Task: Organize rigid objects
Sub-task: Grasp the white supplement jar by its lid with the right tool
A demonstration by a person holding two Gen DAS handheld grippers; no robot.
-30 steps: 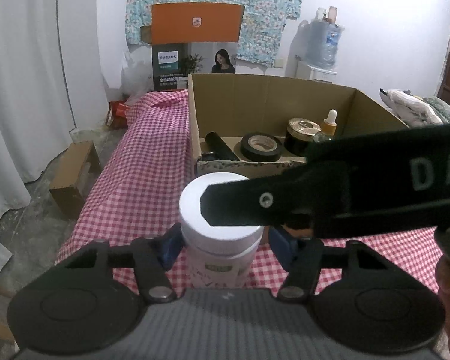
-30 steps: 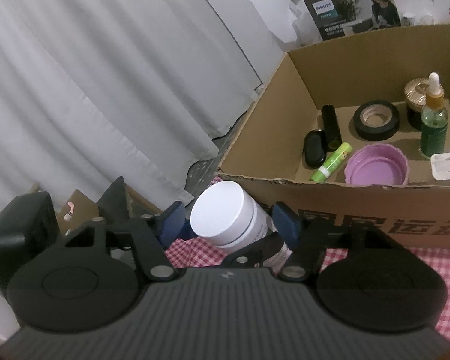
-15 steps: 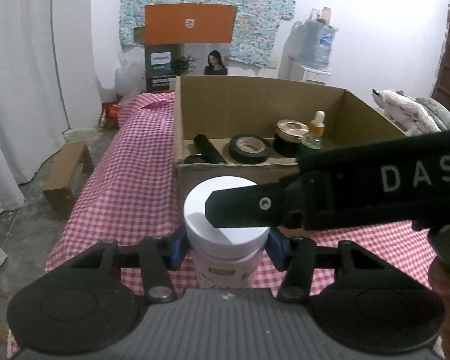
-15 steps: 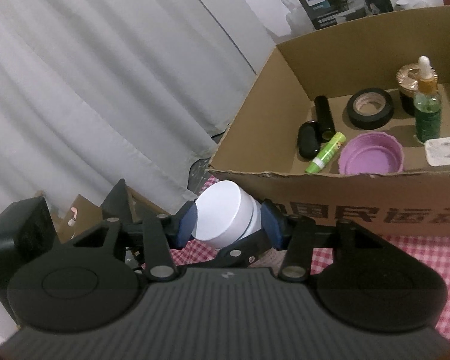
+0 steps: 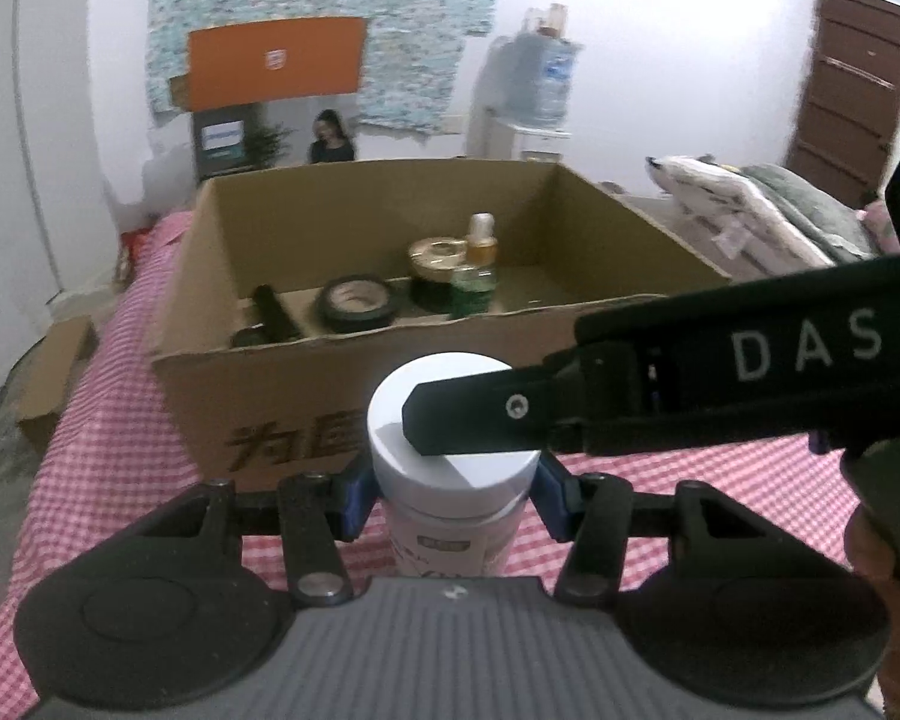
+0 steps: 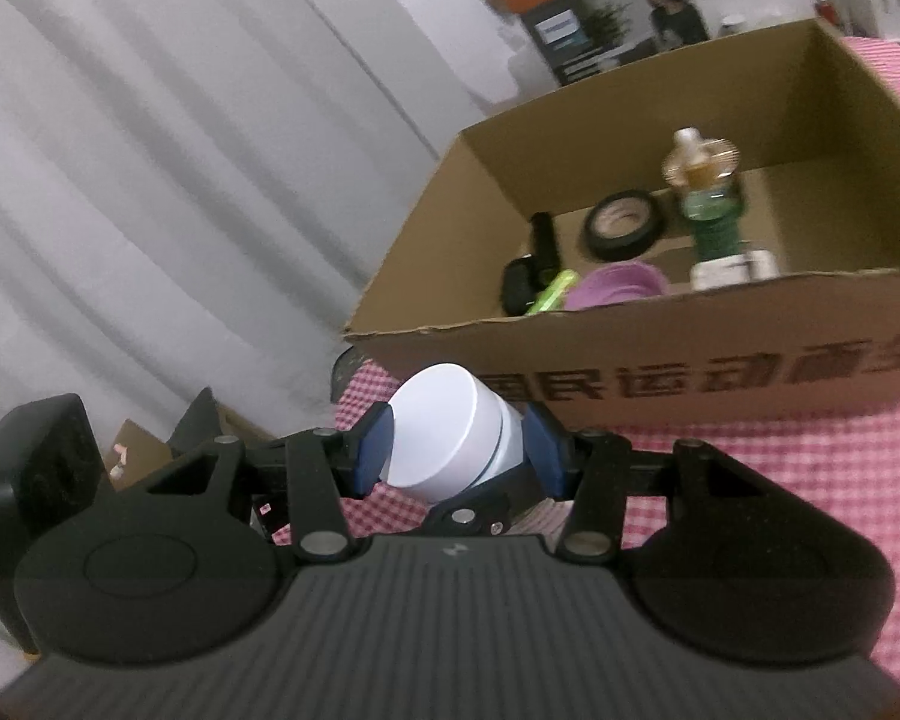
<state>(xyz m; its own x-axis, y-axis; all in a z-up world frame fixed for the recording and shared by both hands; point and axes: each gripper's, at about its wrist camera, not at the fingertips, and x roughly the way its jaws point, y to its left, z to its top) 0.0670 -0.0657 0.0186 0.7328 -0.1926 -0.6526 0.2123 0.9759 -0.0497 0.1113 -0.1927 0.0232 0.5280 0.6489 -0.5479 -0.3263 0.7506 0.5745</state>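
A white-lidded jar (image 5: 480, 477) hangs in front of the cardboard box (image 5: 270, 396), held by both grippers. My left gripper (image 5: 453, 501) is shut on the jar's body just under the lid. My right gripper (image 6: 459, 450) is shut on the lid (image 6: 438, 426); one of its fingers (image 5: 480, 414) crosses the lid top in the left wrist view. The box (image 6: 690, 372) holds a black tape roll (image 5: 357, 300), a green dropper bottle (image 5: 474, 282), a gold-topped tin (image 5: 435, 255), a black cylinder (image 6: 543, 240), a purple lid (image 6: 618, 285), a green stick (image 6: 549, 294) and a white plug (image 6: 732, 267).
A red-and-white checked cloth (image 5: 108, 420) covers the table under the box. White curtains (image 6: 180, 150) hang at the left. Folded bedding (image 5: 780, 210) lies to the right of the box, with a water dispenser (image 5: 540, 90) and a brown door (image 5: 852, 78) behind.
Both grippers closed onto the jar, then moved sideways with it along the box's front. The right wrist view has rolled, so the jar now looks tilted.
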